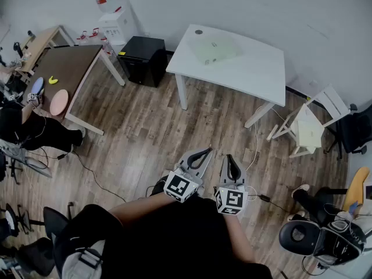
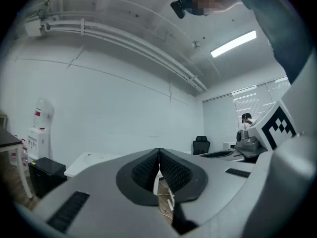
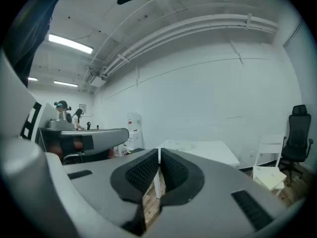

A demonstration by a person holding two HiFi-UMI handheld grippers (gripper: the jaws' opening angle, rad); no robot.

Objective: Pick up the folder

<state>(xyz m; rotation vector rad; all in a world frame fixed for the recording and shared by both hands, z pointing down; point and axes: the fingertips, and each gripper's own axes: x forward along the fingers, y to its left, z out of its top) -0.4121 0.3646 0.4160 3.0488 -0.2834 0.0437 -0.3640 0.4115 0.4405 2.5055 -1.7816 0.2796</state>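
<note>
The floor [image 1: 145,132] is grey-brown wood plank, with white walls around it. A white bench [image 1: 256,68] stands at the far side of the room, and the pale green folder [image 1: 214,50] lies flat on its far left part, well apart from both grippers. Left of the bench sits a black cabinet [image 1: 144,60], with a water dispenser [image 1: 116,16] beyond it. A brown table [image 1: 67,68] at the far left carries a pink plate [image 1: 58,102] and a blue one [image 1: 37,86]. A white chair [image 1: 308,127] stands right of the bench.

Near the person, the left tongs [image 1: 204,153] and right tongs [image 1: 230,158] are side by side over the floor. Both are pressed together and pinch nothing.

The gripper views add the ceiling, which the head view lacks: pipes run along the top of the wall, and strip lights [image 2: 234,43] are lit. The left gripper view shows window blinds [image 2: 250,100] at the far right. The right gripper view shows 2 people [image 3: 69,114] standing at the far left, and a black office chair [image 3: 297,133] to the right. In both, the pads meet with only floor showing in the gap below them.
</note>
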